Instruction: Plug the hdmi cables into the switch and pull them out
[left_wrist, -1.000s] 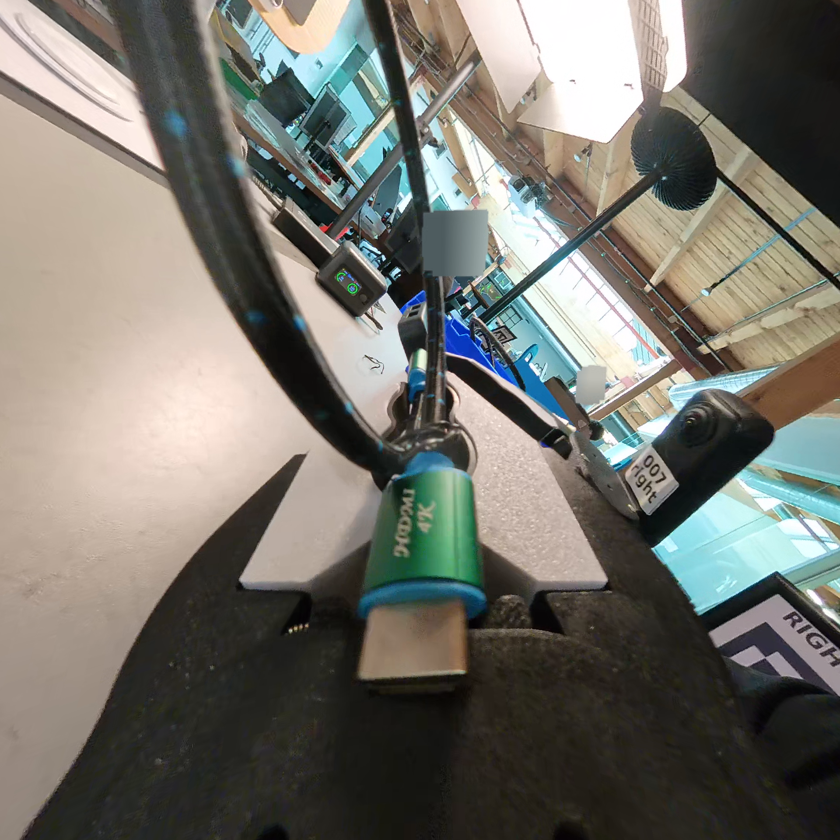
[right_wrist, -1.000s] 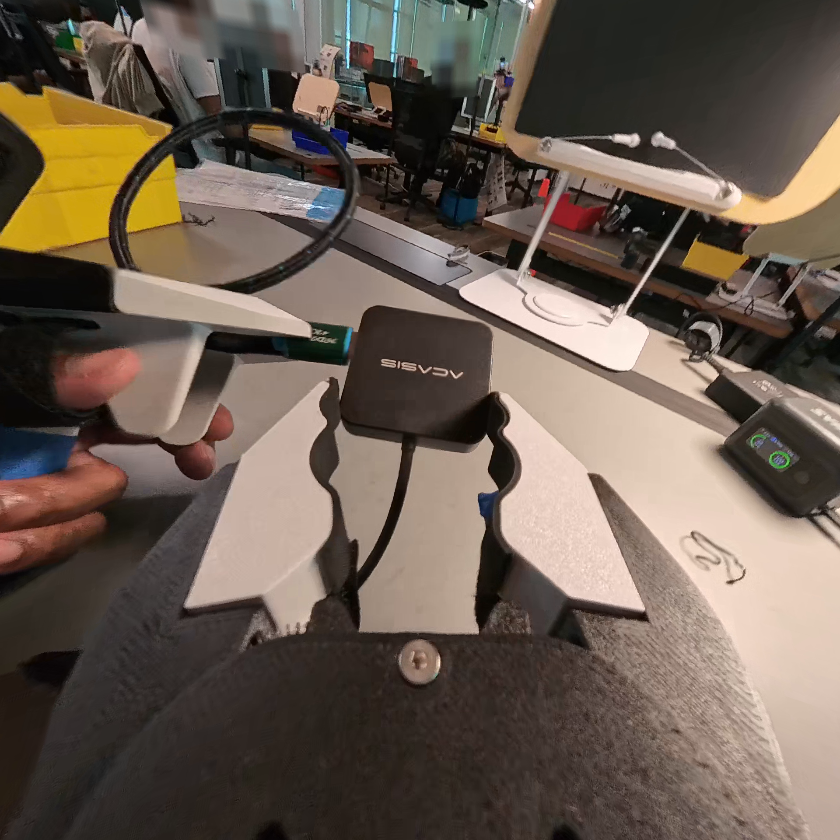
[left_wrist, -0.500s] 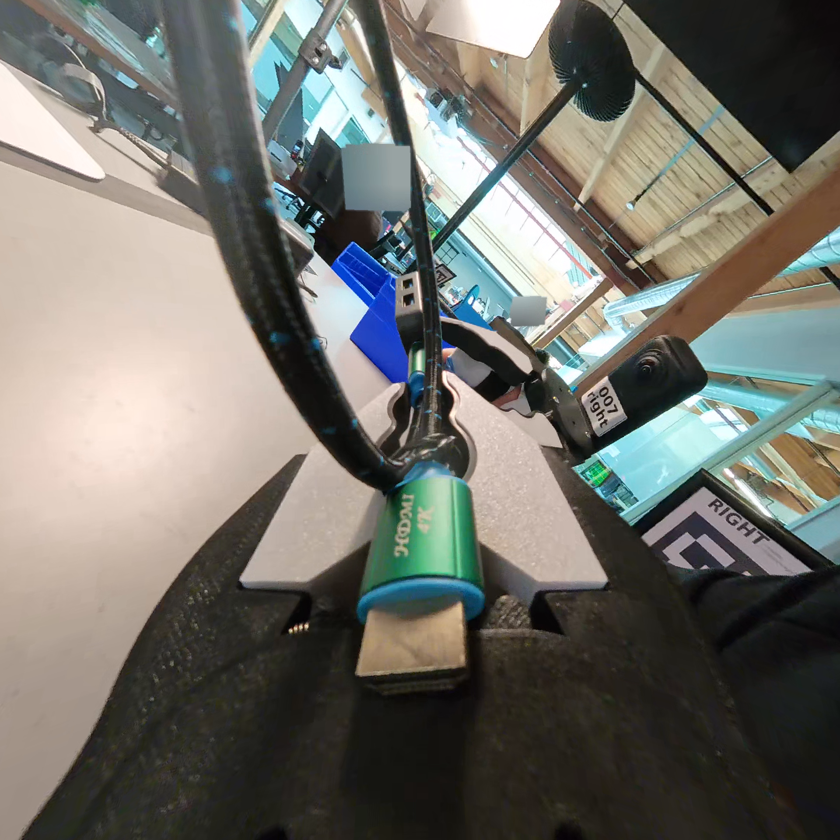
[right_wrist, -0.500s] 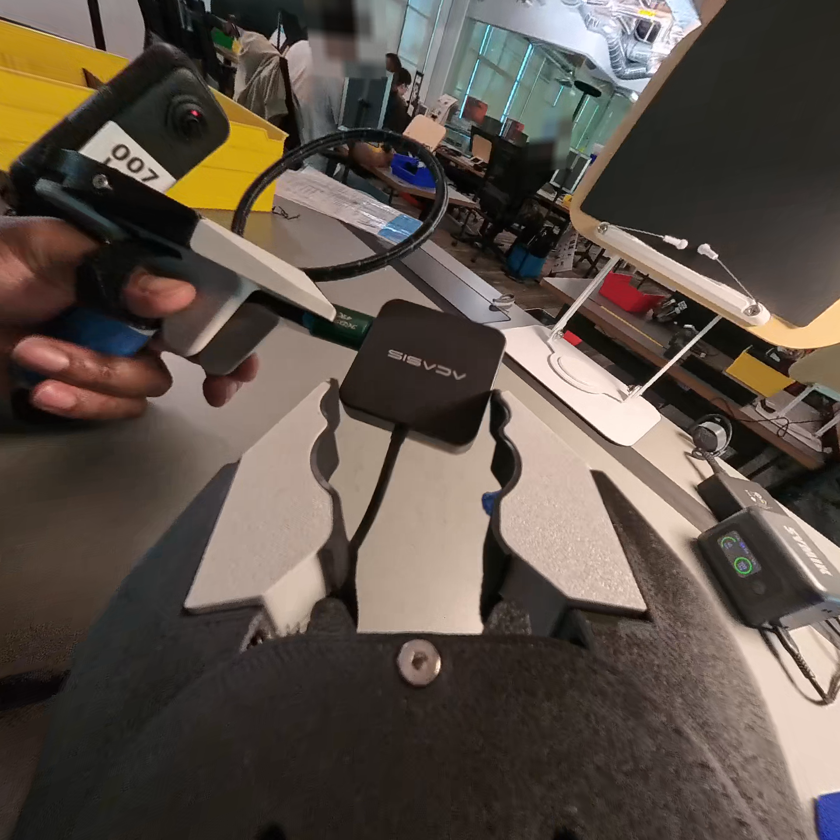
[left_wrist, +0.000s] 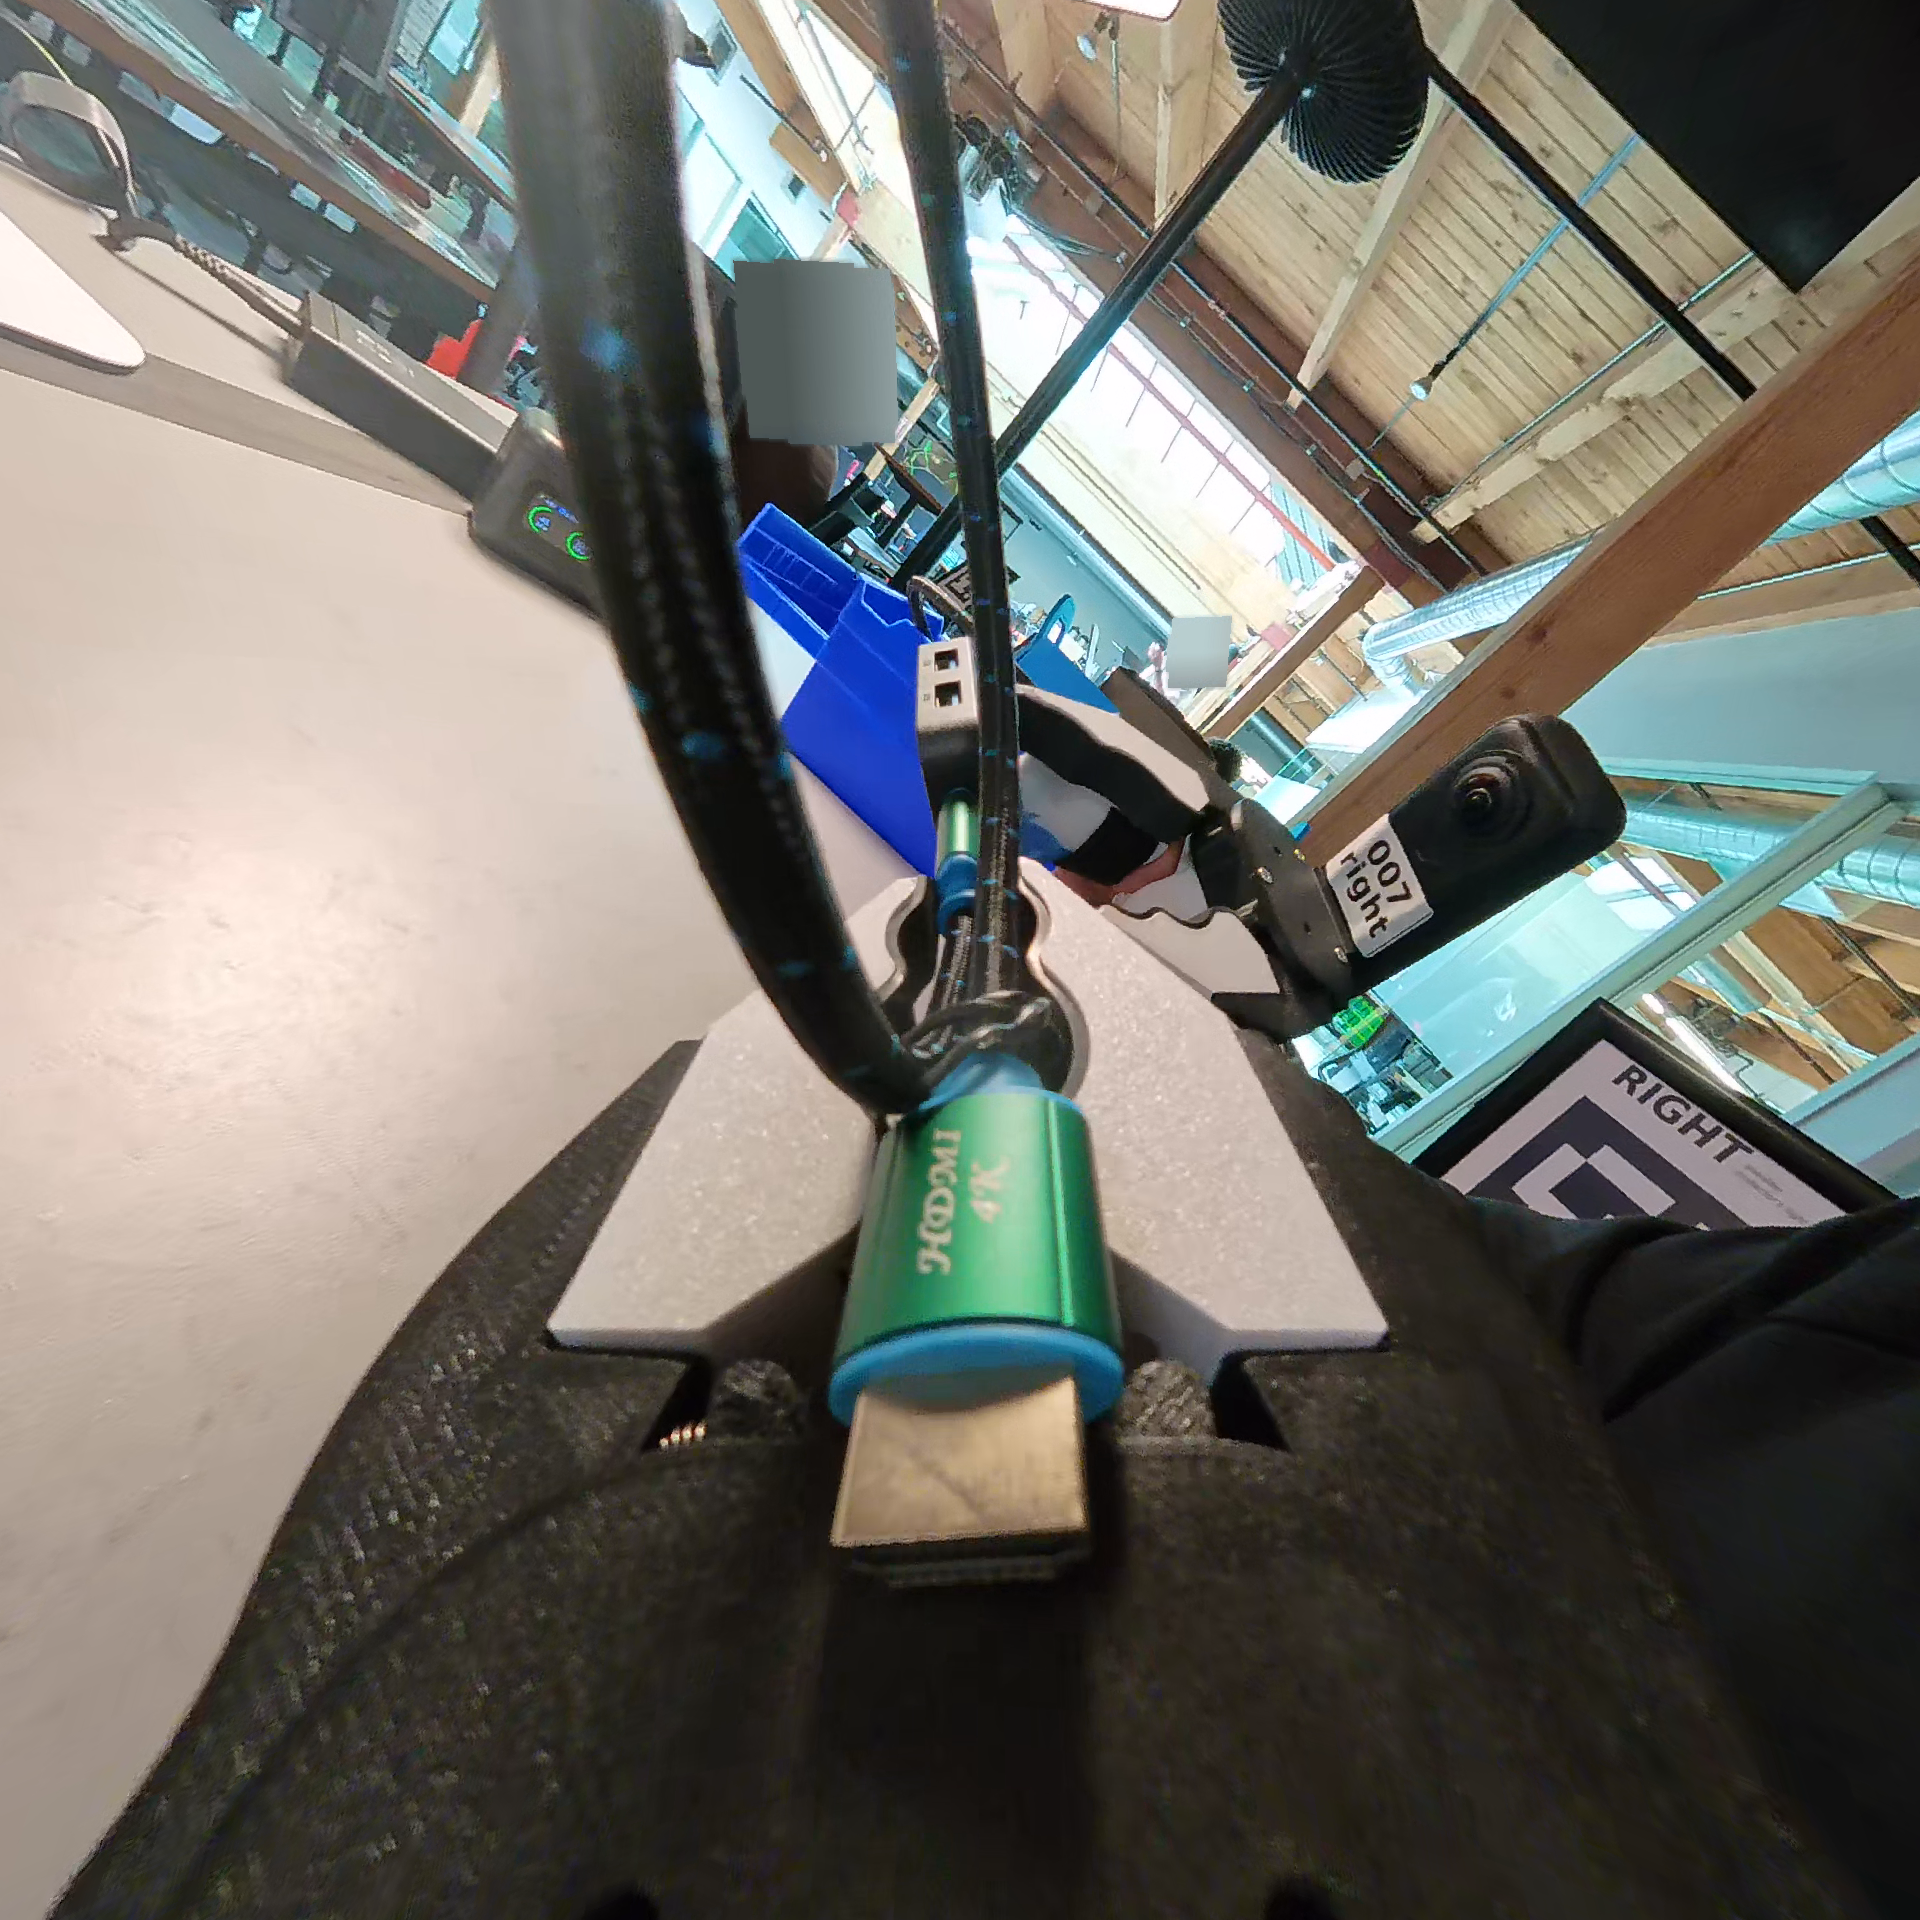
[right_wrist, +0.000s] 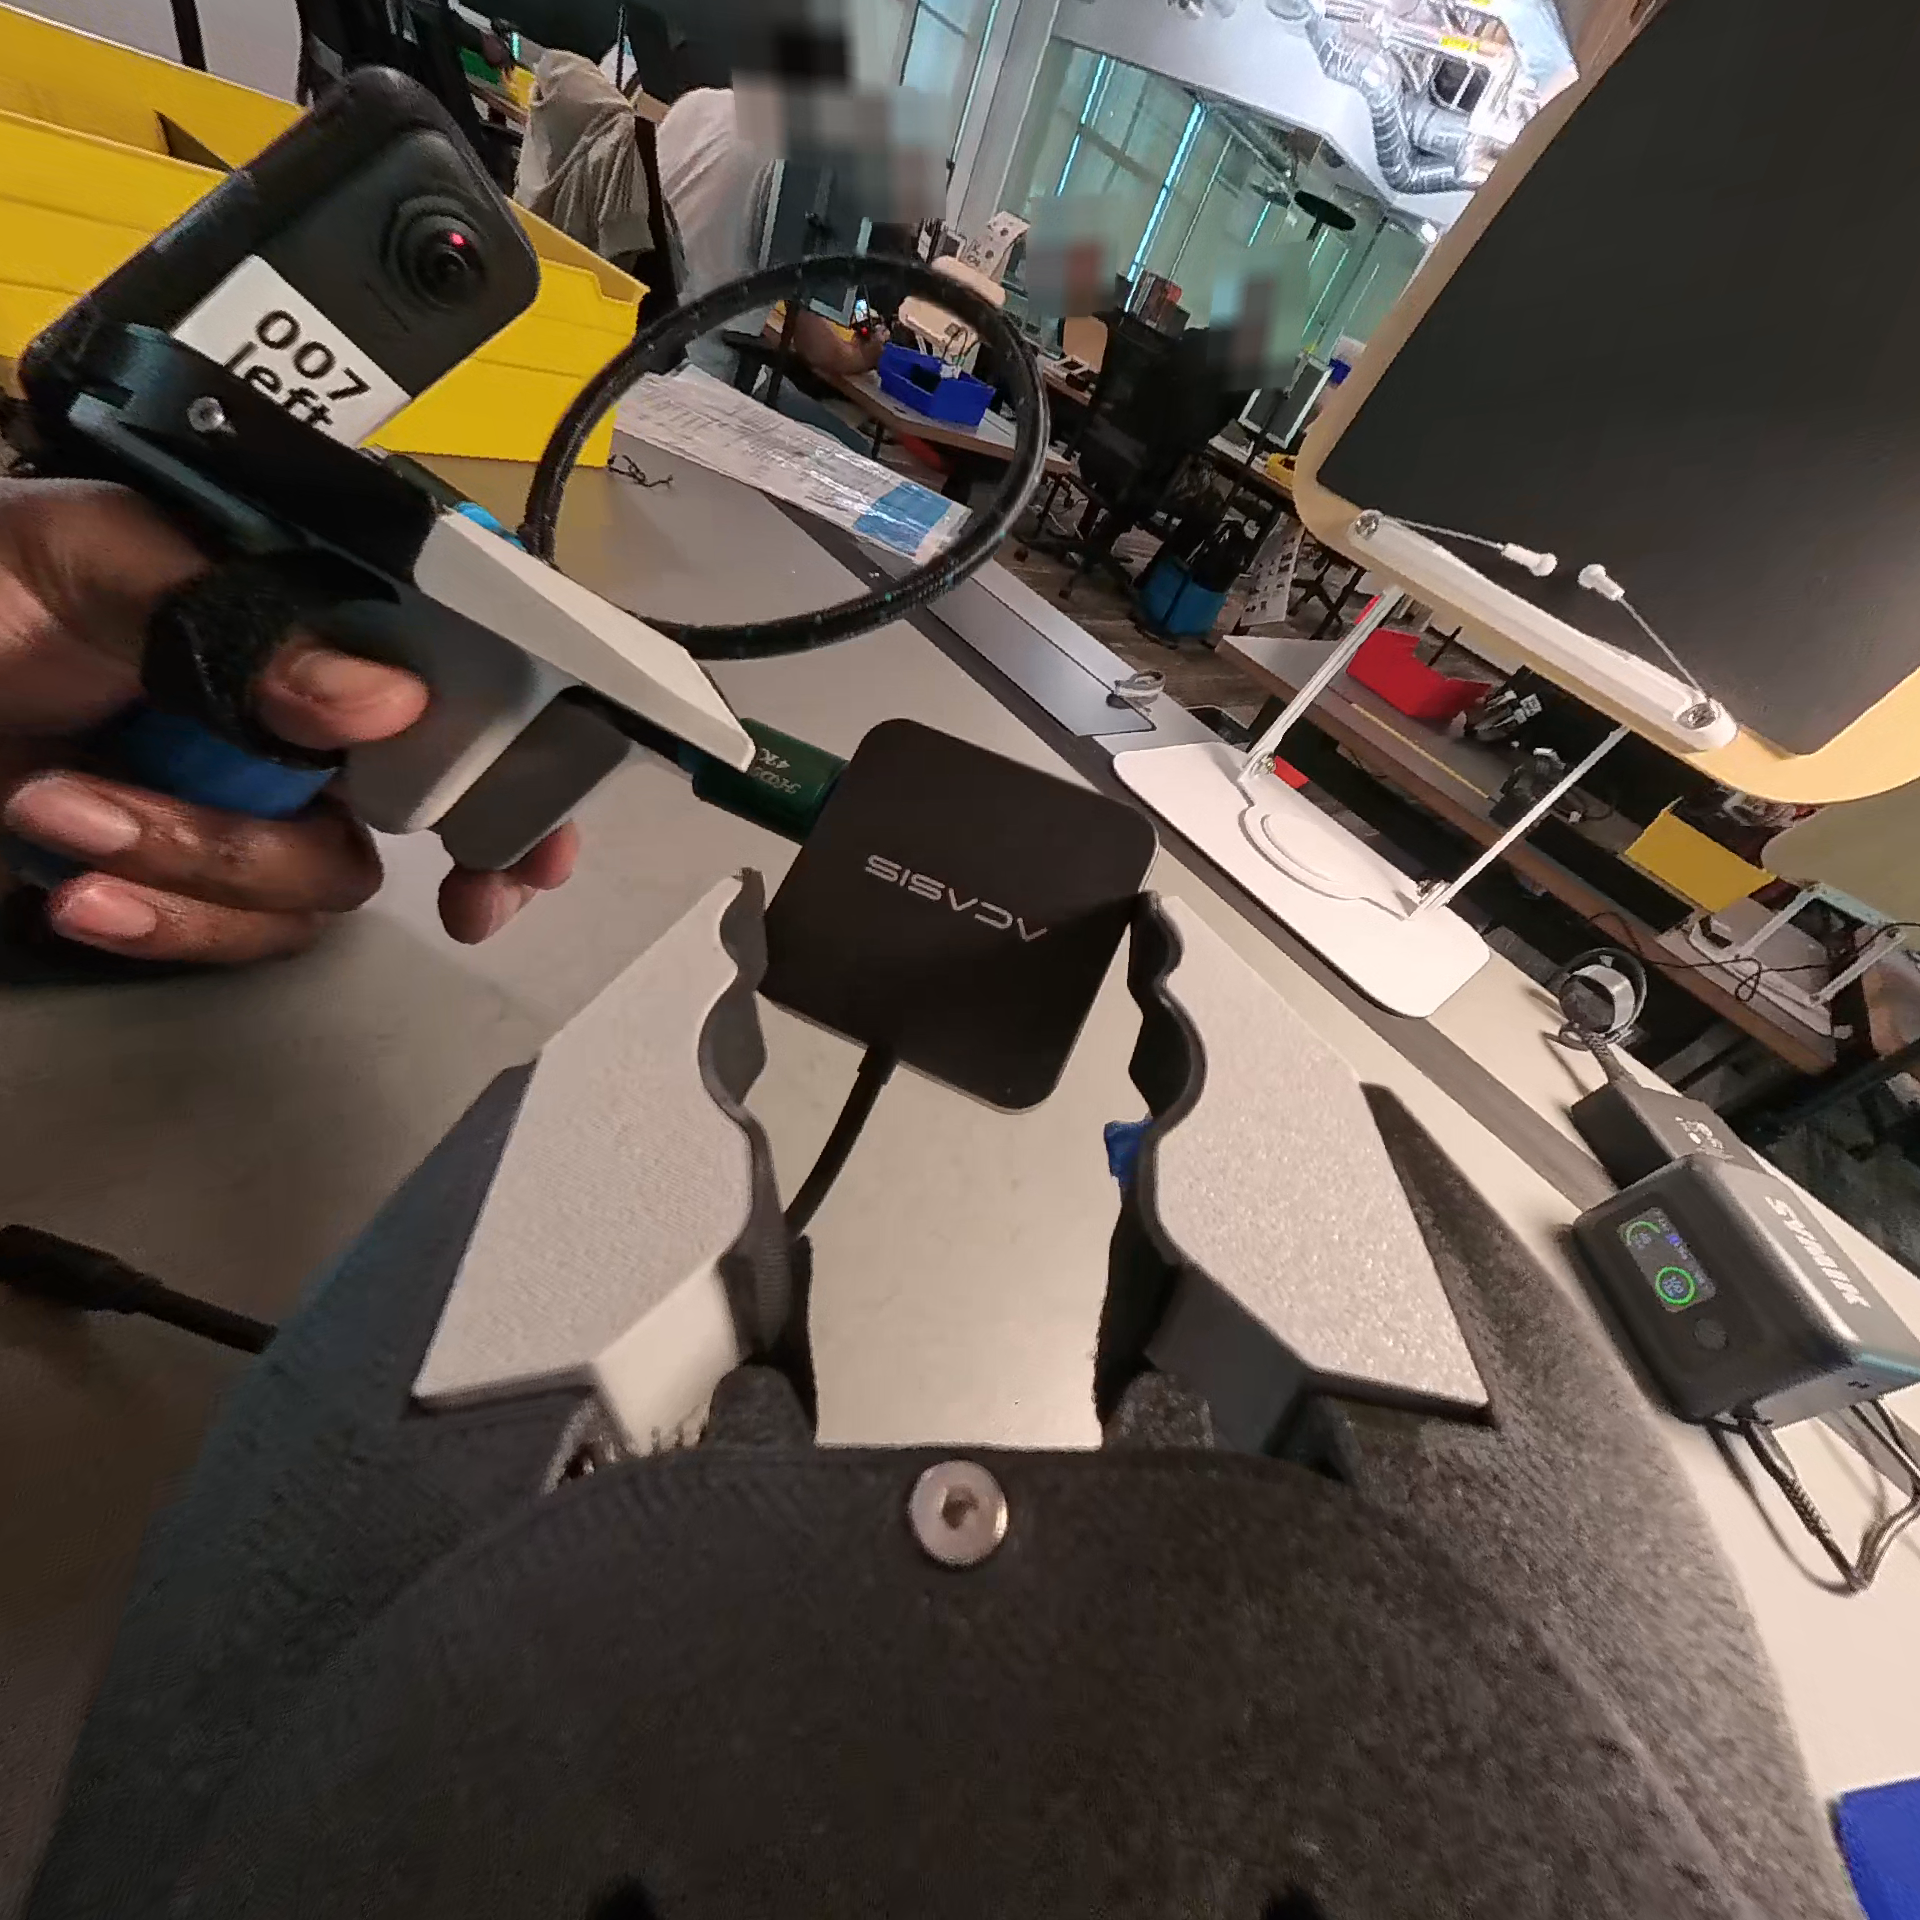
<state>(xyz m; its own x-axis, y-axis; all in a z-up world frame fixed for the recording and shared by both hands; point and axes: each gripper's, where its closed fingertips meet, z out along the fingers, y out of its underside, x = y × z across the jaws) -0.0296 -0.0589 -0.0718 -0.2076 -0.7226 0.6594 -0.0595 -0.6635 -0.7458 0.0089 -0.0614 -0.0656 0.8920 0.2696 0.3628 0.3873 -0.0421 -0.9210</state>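
The left gripper (right_wrist: 717, 743) is clamped on a green metal HDMI plug (right_wrist: 774, 777), its long axis aimed straight at the flat black square switch (right_wrist: 961, 909). The plug's nose sits at the switch's left edge; whether it is seated I cannot tell. The right gripper (right_wrist: 951, 971) pinches the switch's sides, above the grey table (right_wrist: 260, 1049), with the braided black cable (right_wrist: 831, 457) looping behind the switch

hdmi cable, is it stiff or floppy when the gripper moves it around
Probably springy rather than limp: the braided HDMI cable holds an open loop in the air above the left gripper. Its free green plug likely swings along, so the loop may snag on the switch.
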